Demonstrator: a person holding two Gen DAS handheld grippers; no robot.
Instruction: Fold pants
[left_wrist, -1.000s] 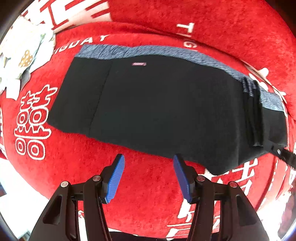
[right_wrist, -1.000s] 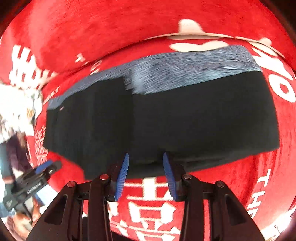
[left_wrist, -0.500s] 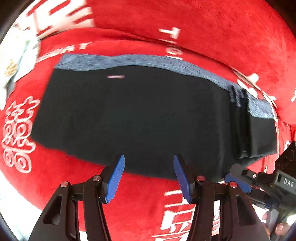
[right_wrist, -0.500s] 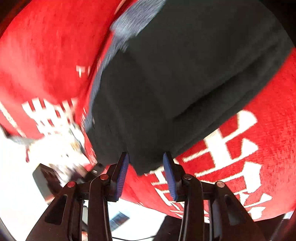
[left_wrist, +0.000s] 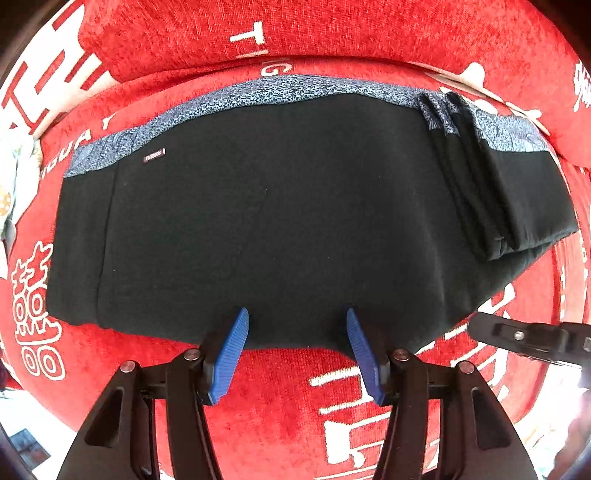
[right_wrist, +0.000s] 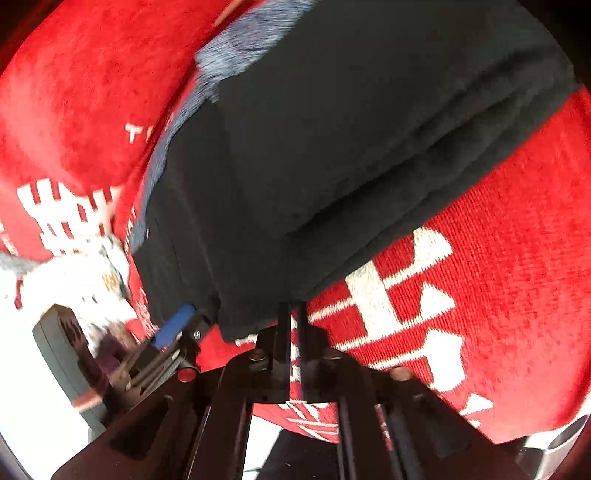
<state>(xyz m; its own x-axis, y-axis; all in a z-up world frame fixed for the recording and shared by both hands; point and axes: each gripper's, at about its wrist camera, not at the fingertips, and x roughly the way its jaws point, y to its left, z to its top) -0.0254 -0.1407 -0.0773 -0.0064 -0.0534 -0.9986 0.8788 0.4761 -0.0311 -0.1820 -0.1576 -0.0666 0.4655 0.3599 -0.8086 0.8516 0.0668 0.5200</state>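
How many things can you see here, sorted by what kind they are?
Black pants: 1
Red sofa cover with white letters: 1
Hand-held grippers: 2, the left hand-held gripper and the right hand-held gripper
Total: 4

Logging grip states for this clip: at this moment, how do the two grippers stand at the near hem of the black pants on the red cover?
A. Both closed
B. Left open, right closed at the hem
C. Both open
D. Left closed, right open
B: the left gripper has its blue fingers spread over the black pants, while the right gripper has just closed at the hem's corner.
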